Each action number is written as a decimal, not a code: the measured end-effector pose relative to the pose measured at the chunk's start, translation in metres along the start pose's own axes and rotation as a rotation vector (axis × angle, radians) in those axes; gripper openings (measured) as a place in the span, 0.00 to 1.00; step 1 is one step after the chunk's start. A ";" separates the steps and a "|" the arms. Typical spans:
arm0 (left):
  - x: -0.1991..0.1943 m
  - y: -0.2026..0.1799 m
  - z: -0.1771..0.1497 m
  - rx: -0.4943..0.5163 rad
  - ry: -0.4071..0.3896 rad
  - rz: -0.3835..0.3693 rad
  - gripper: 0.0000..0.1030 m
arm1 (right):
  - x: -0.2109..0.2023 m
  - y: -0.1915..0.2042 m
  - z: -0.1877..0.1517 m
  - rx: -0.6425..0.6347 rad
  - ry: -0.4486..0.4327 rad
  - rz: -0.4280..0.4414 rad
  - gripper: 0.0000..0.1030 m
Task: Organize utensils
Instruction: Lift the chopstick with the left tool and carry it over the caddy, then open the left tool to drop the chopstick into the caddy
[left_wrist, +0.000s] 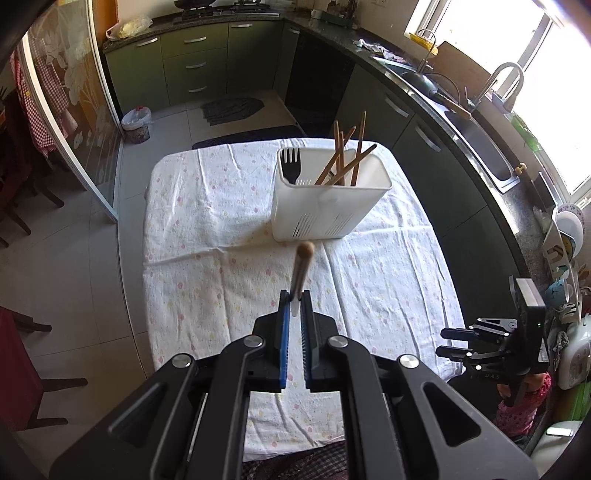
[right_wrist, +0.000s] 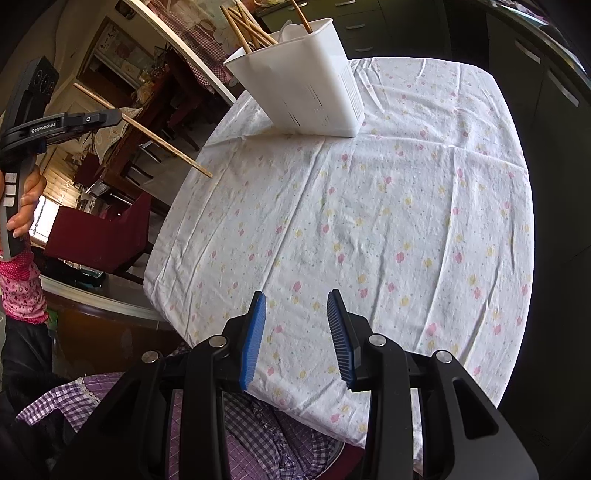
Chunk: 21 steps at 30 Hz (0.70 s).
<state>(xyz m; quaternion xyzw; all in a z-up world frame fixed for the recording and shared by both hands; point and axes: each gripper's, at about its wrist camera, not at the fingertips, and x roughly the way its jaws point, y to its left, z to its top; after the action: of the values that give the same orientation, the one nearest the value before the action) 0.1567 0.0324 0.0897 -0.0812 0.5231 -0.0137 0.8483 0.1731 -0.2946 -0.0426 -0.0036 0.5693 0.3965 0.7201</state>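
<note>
My left gripper (left_wrist: 294, 295) is shut on a wooden chopstick (left_wrist: 302, 267) and holds it above the table, pointing toward the white utensil holder (left_wrist: 328, 206). The holder stands on the far part of the floral tablecloth (left_wrist: 229, 251) and contains several wooden chopsticks (left_wrist: 347, 155) and a black fork (left_wrist: 290, 164). In the right wrist view the left gripper (right_wrist: 107, 118) shows at the left with the chopstick (right_wrist: 159, 140) through it, and the holder (right_wrist: 306, 85) at the top. My right gripper (right_wrist: 296, 299) is open and empty over the near table edge; it also shows in the left wrist view (left_wrist: 448, 341).
A red chair (right_wrist: 103, 236) stands to the table's left. Green cabinets (left_wrist: 207, 66) and a counter with a sink (left_wrist: 480, 144) run along the far and right sides. A bin (left_wrist: 136, 123) stands on the floor by a glass partition (left_wrist: 70, 122).
</note>
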 end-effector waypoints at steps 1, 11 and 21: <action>-0.009 -0.002 0.005 0.004 -0.019 0.006 0.05 | 0.000 -0.002 -0.001 0.006 -0.001 0.001 0.34; -0.067 -0.020 0.077 0.010 -0.200 0.067 0.05 | 0.000 -0.020 -0.009 0.051 -0.011 0.020 0.34; -0.017 -0.019 0.126 0.004 -0.176 0.080 0.06 | -0.001 -0.038 -0.019 0.104 -0.013 0.026 0.34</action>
<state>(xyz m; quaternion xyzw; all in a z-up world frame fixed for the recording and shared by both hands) 0.2626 0.0308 0.1636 -0.0595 0.4494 0.0262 0.8910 0.1794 -0.3300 -0.0658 0.0437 0.5846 0.3759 0.7177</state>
